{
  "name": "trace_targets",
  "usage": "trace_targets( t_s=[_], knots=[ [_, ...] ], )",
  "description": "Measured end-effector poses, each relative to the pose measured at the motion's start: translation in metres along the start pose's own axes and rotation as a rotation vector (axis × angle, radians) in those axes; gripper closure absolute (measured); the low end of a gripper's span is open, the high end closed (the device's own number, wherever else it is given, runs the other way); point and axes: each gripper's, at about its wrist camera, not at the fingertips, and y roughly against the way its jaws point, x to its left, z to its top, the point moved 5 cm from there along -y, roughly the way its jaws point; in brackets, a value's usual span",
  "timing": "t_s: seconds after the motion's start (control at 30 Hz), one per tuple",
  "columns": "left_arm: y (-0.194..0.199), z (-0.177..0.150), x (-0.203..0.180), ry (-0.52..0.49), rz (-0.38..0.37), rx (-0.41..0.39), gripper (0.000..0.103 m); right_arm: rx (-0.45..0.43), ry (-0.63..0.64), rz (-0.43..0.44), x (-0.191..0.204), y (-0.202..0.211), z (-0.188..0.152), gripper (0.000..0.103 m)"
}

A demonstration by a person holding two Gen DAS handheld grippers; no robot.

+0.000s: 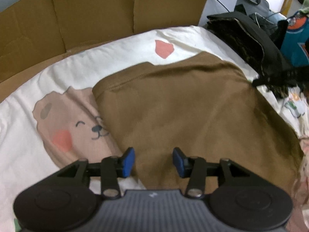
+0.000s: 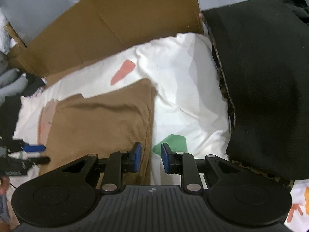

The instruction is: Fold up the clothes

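A brown garment lies folded flat on a white bed sheet printed with a bear. My left gripper hovers over the garment's near left corner. Its blue pads stand apart with nothing pinched between them. In the right wrist view the same brown garment sits left of centre. My right gripper is open above the garment's right edge, with only cloth and sheet showing in the narrow gap. The left gripper shows at the far left, at the garment's other side.
A stack of folded black clothes lies on the bed to the right, also seen as black clothes. A cardboard sheet stands behind the bed. A teal garment and bags lie beyond the black stack.
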Motion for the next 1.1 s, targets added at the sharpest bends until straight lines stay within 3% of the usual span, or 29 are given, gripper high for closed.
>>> trace_targets(
  t_s=[0.23,0.6,0.93,1.1],
  knots=[
    [0.008,-0.027,-0.006,0.030,-0.045,0.059,0.050,0.065,0.066,0.022,0.020,0.005,-0.019,0.077],
    [0.021,-0.063,-0.025,0.023,-0.114,0.141,0.050,0.169,0.121,0.000,0.009,0.009,-0.060,0.077],
    [0.038,-0.085,-0.032,0.022,-0.175,0.200,0.054,0.241,0.168,0.016,0.016,0.012,-0.067,0.076],
    [0.049,-0.083,-0.029,0.047,-0.228,0.217,0.056,0.215,0.103,0.074,0.019,0.027,-0.044,0.075]
  ],
)
